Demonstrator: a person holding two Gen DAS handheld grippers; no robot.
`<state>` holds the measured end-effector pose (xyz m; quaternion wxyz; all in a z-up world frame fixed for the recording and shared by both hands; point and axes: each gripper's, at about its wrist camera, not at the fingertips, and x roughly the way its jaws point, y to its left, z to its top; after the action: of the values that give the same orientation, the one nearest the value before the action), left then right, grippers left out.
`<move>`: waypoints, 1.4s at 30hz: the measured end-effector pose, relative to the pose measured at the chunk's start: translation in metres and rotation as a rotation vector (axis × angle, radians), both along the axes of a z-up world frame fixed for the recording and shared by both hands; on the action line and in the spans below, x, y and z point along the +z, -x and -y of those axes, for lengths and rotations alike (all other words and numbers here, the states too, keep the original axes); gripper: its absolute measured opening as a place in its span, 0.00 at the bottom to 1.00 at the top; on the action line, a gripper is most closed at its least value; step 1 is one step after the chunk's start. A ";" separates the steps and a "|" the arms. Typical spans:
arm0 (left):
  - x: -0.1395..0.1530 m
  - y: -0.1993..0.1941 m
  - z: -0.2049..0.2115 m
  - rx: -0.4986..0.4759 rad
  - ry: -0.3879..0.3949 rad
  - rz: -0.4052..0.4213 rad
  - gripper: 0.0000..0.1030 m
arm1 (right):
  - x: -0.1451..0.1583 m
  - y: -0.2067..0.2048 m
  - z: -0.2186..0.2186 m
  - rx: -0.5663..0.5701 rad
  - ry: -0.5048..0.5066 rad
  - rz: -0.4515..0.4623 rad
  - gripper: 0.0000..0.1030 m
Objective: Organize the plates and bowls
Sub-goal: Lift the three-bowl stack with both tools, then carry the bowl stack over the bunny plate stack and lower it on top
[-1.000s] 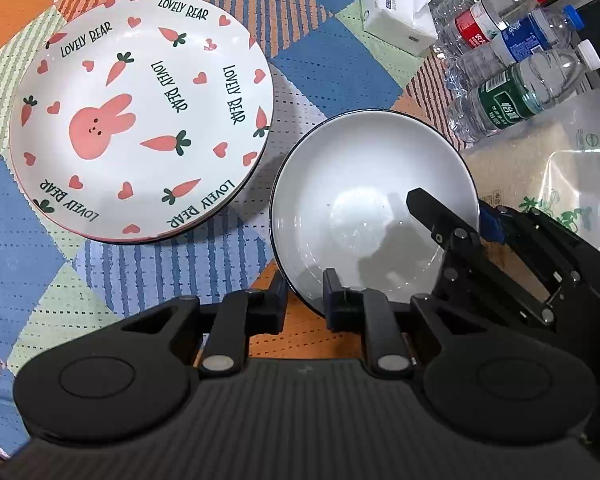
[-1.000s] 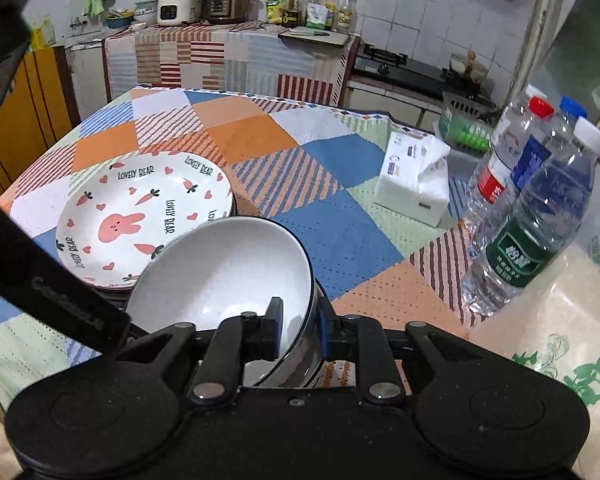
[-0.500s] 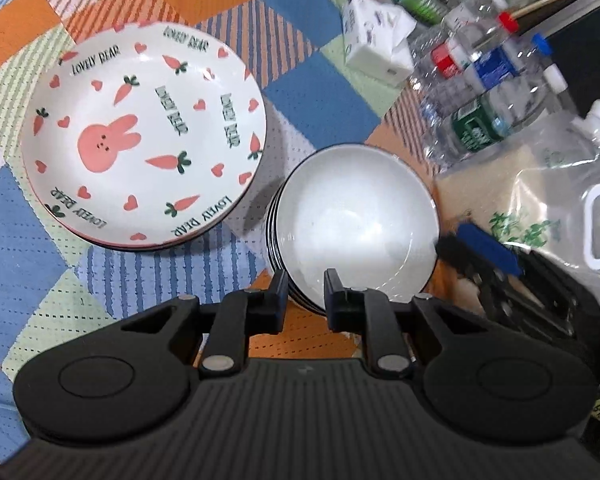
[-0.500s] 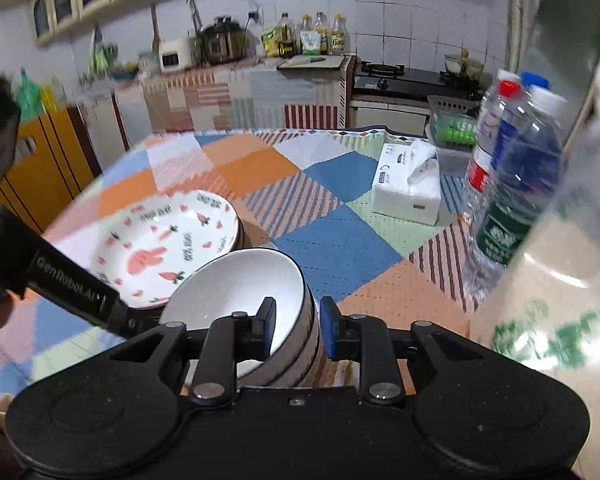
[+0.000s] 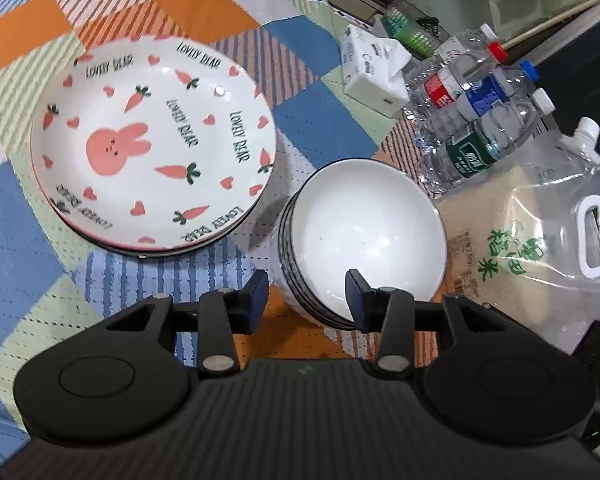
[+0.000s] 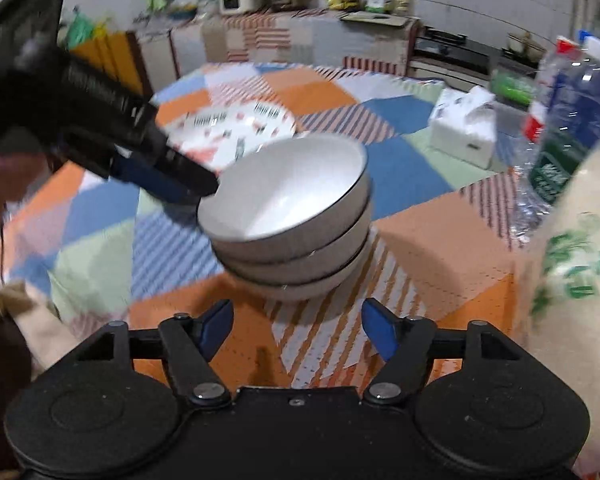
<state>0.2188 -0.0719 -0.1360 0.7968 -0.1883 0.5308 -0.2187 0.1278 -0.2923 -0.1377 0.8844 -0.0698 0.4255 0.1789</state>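
Bowl stack [image 6: 296, 224] beside the rabbit plates [image 5: 152, 148], right edge of the table [image 5: 312, 128].
My left gripper [image 5: 306, 294] and right gripper [image 6: 296, 330], jaws just opened, grip nothing.

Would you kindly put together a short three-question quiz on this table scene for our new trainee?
1. True or false: the white bowls are nested in one stack.
2. Which pattern does the top plate carry? A) blue flowers B) pink rabbit and carrots C) plain black
3. Fill in: the left tongs straddle the near rim of the bowl stack with jaws ____.

Key:
1. True; three bowls show in the right wrist view.
2. B
3. Open. Both tongs have just been opening; the right tongs hold nothing, and the left pads do not press the rim between them.
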 end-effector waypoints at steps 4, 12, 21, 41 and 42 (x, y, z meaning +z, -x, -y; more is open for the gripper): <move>-0.016 -0.002 -0.002 0.043 0.013 -0.004 0.44 | -0.022 -0.010 -0.007 0.021 0.021 0.010 0.92; -0.046 -0.011 0.005 0.056 0.089 -0.061 0.42 | -0.055 -0.034 -0.011 0.022 0.028 0.010 0.92; -0.054 -0.010 0.011 0.070 0.121 -0.040 0.36 | -0.065 -0.041 -0.013 0.019 0.005 0.131 0.95; -0.052 -0.002 0.017 0.050 0.080 -0.006 0.37 | -0.067 -0.037 -0.023 0.047 -0.018 0.184 0.92; -0.050 -0.001 0.017 0.043 0.077 -0.005 0.37 | -0.066 -0.035 -0.023 0.050 -0.020 0.188 0.92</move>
<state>0.2195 -0.0889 -0.1859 0.7921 -0.2308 0.5198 -0.2215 0.1629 -0.2694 -0.2040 0.9162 -0.0881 0.3370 0.1980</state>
